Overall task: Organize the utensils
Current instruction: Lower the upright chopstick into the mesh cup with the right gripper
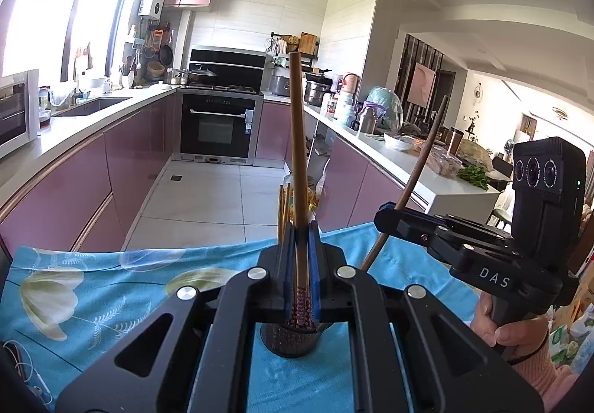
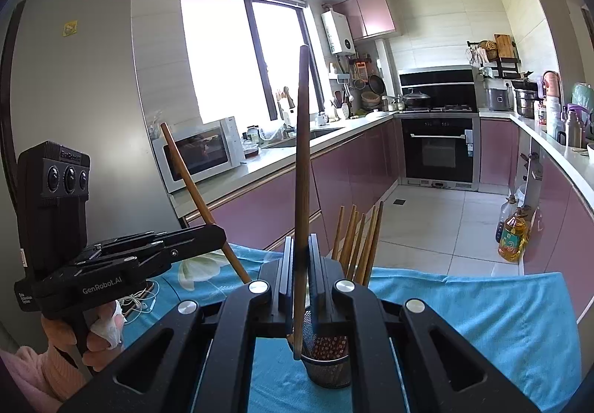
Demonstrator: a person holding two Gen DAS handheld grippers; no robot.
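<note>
Above the mesh holder point(image 2: 326, 364), brown chopstick point(image 1: 299, 153), upright, patterned red tip

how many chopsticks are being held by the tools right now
2: one upright chopstick clamped in the left tool, one in the right tool. More chopsticks stand in the mesh holder; that bundle overlaps, so no sure count there.

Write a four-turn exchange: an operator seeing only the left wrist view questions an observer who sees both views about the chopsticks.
Operator: How many chopsticks are in the holder?
Observer: Roughly six stored chopsticks lean in the mesh holder, beside the right gripper, which clamps the right chopstick.
Operator: Is my chopstick upright?
Observer: No; from the side the left chopstick tilts in the left gripper, top toward the microwave.
</note>
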